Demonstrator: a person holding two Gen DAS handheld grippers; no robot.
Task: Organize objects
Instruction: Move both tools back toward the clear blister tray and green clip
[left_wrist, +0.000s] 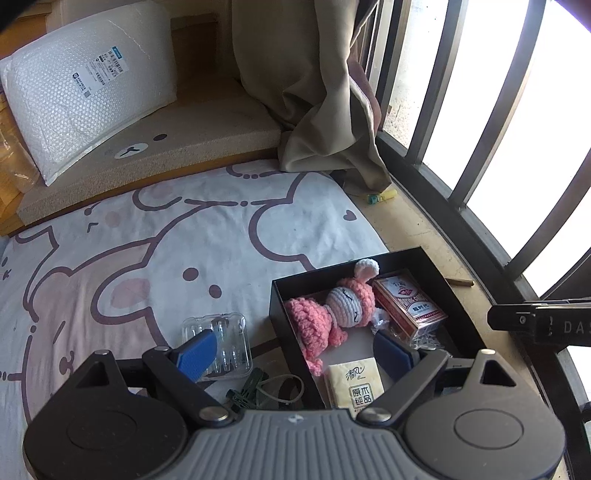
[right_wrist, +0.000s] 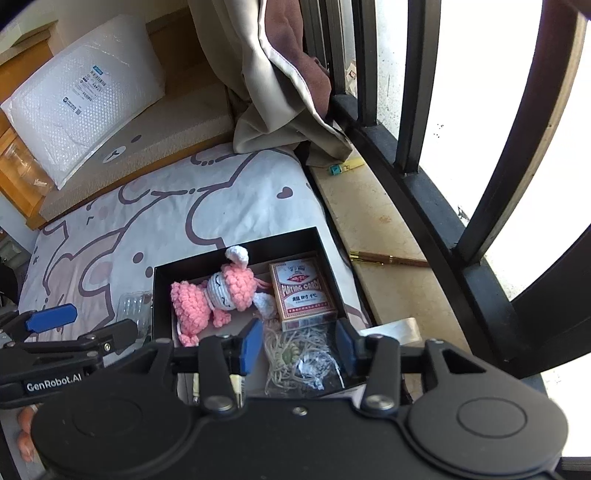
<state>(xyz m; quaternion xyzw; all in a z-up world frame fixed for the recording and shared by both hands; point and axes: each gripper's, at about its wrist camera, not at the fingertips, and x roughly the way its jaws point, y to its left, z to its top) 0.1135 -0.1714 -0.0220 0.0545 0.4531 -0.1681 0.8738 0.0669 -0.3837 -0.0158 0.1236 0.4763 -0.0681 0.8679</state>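
A black box (left_wrist: 275, 314) sits on the cartoon-print sheet. In it lie a pink crochet doll (left_wrist: 332, 314), a red playing-card pack (left_wrist: 410, 306) and a tissue pack (left_wrist: 354, 384). My left gripper (left_wrist: 295, 354) hovers open over the box's left wall with nothing between its blue pads. Left of the box lie a clear plastic case (left_wrist: 225, 332) and a dark green strap clip (left_wrist: 255, 387). In the right wrist view, my right gripper (right_wrist: 298, 345) hangs open above a clear bag of pale cord (right_wrist: 299, 358) lying in the box (right_wrist: 162, 273). Its pads stand clear of the bag.
A brown pen (right_wrist: 388, 258), a tape roll (right_wrist: 402, 328) and a yellow-teal item (right_wrist: 343, 168) lie on the window sill to the right. Black window bars (right_wrist: 417, 110) and a beige curtain (left_wrist: 314, 92) stand behind. A white bubble mailer (left_wrist: 88, 85) leans on a cushion at the back left.
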